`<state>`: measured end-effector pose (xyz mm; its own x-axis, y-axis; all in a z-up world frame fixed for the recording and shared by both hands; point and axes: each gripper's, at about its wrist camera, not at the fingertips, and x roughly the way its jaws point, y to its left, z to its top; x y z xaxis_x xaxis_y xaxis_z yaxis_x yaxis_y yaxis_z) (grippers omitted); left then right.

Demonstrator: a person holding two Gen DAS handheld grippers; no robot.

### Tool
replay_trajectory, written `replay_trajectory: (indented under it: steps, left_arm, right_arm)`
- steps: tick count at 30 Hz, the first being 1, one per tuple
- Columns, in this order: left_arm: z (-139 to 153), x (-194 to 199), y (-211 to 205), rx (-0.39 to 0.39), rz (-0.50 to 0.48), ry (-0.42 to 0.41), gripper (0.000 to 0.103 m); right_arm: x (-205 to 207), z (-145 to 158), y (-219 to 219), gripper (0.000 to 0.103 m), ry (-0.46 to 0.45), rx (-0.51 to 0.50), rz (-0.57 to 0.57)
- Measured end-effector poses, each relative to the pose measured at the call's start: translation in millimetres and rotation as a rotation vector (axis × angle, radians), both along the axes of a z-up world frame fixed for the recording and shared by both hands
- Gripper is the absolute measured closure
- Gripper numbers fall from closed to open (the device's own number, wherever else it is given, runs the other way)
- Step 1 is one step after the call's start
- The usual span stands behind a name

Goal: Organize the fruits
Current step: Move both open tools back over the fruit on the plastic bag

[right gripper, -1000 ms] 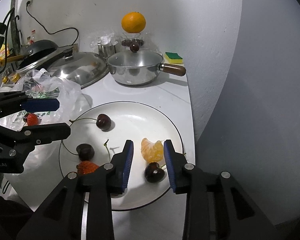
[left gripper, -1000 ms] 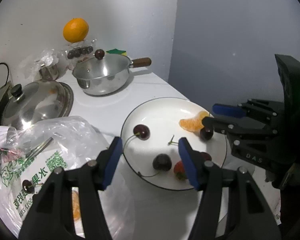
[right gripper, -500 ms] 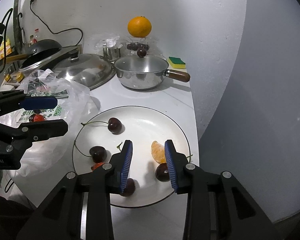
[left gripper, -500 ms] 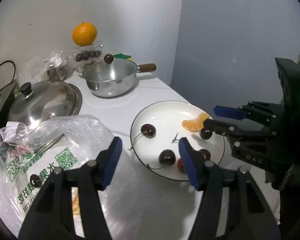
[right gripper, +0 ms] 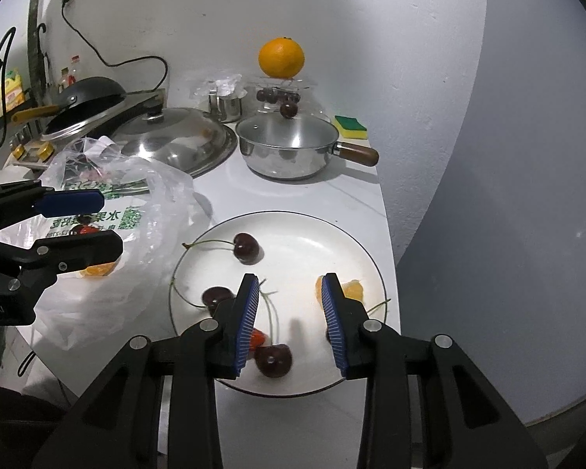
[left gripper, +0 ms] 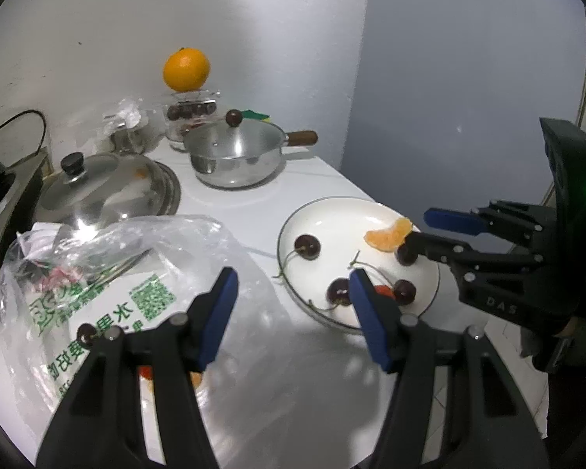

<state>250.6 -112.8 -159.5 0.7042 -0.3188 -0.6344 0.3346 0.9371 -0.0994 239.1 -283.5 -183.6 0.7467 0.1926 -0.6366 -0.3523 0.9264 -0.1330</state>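
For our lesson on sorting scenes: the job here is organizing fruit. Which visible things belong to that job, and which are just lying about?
Belongs to the job: white plate, cherries, orange segment, plastic fruit bag, whole orange.

Lying about: saucepan, large steel lid, sponge, black pan.

Right gripper (right gripper: 290, 318) jaws opened wider, both grippers retreated.

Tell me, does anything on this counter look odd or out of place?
Yes. A whole orange is perched on top of a clear container of cherries against the wall, which looks precarious. Also, the white plate sits close to the counter's edge, and a crumpled plastic bag of fruit sprawls beside it.
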Motion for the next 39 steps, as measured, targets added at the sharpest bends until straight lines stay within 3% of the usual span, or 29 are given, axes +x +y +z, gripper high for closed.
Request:
replay_trajectory:
  steps: [19,39]
  left_arm:
    - [0.2,-27.8,58.1,-0.020,0.057,-0.016,0.042]
    - [-16.1,-42.6,114.1,-0.041,0.134,0.004,0.042]
  right_arm:
    - [-16.2,7.5,60.1,0.067,-0.005,-0.018,0.066]
    - [-18.6,-5.8,121.4,0.067,0.031,-0.036,0.140]
